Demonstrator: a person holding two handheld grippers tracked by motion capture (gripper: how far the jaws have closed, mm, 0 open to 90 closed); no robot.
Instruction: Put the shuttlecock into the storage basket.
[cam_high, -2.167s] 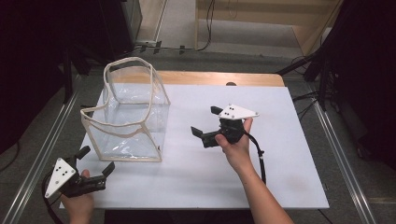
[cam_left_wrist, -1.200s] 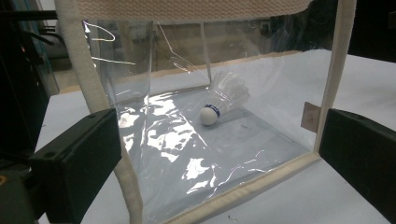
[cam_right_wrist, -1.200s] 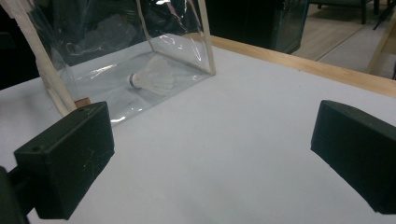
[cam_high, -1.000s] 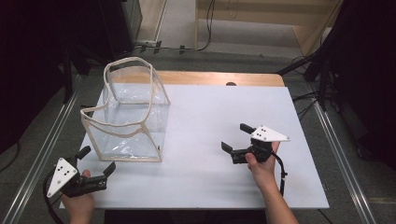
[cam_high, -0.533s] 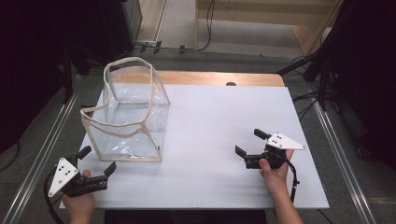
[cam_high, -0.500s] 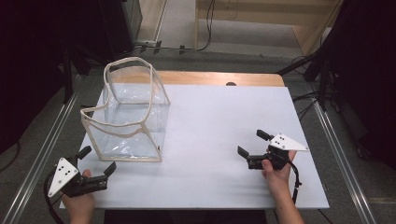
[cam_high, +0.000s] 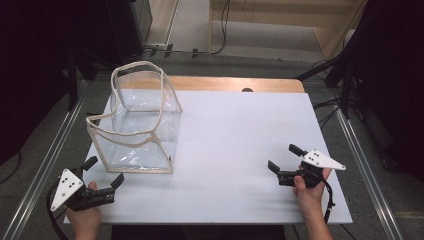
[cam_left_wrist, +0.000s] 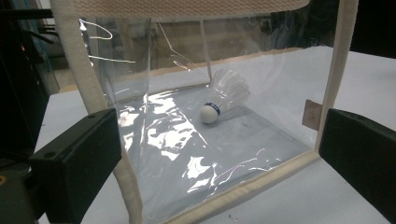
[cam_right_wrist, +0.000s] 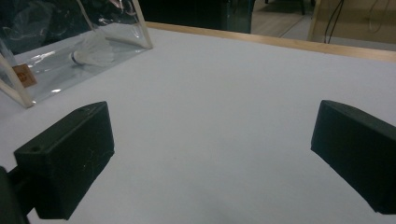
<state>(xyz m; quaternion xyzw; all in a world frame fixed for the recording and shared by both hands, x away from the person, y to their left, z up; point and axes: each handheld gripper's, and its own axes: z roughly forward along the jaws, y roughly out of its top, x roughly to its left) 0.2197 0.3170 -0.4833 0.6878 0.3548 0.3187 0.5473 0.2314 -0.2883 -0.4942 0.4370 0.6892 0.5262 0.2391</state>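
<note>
A clear bag (cam_high: 137, 127) with cream trim holds a white shuttlecock (cam_left_wrist: 223, 95) on the white table (cam_high: 240, 145).

No legible text, brand, number or sign appears anywhere. A small tan tag (cam_left_wrist: 311, 113) on the clear bag's (cam_left_wrist: 196, 154) cream edging, just inside the left gripper's right-hand jaw, reads blank, and the band on the shuttlecock (cam_left_wrist: 223, 99) is too small to read.

One clear bag (cam_high: 135, 122), one shuttlecock (cam_left_wrist: 223, 98), two grippers: left gripper (cam_high: 104, 172), right gripper (cam_high: 285, 157).
</note>
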